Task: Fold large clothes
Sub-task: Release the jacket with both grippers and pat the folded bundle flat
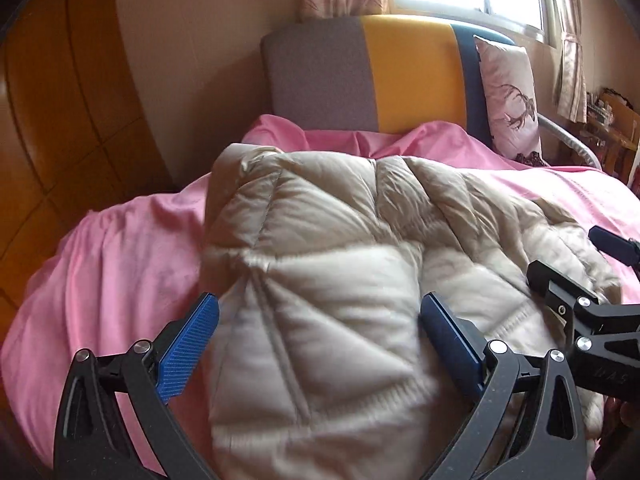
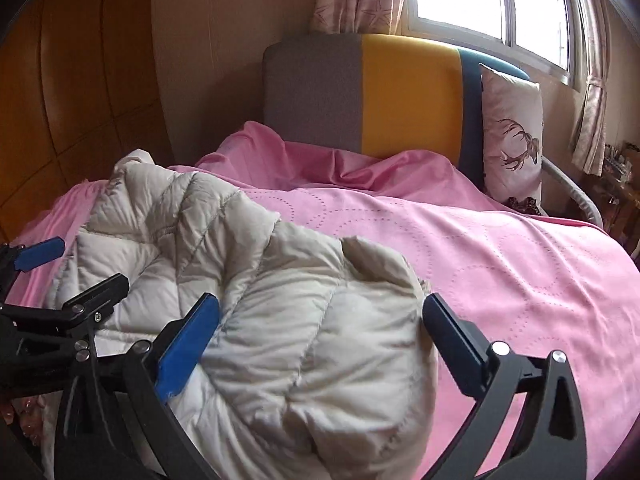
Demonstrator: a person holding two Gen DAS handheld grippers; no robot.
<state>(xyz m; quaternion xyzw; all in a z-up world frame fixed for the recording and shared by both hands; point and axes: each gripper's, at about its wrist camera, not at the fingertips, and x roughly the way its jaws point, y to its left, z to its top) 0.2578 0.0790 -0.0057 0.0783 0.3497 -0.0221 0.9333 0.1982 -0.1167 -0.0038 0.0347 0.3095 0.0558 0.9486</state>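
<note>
Cream jacket [image 1: 320,280], puffy and quilted, lies bunched on my pink bedspread [image 2: 500,248]. Both my left gripper [image 1: 320,336] and right gripper [image 2: 322,330] hover over it, jaws wide apart, gripping nothing. Behind stands a headboard [image 1: 408,76].

the padded jacket [image 1: 320,280] runs off the bottom edge, its near end unseen.

the puffy jacket [image 2: 256,280] heaps over the bed's [image 2: 520,280] left side near the foot edge. the bed's right half is bare pink cover up to the headboard [image 2: 400,92] and pillow [image 2: 512,136].
</note>
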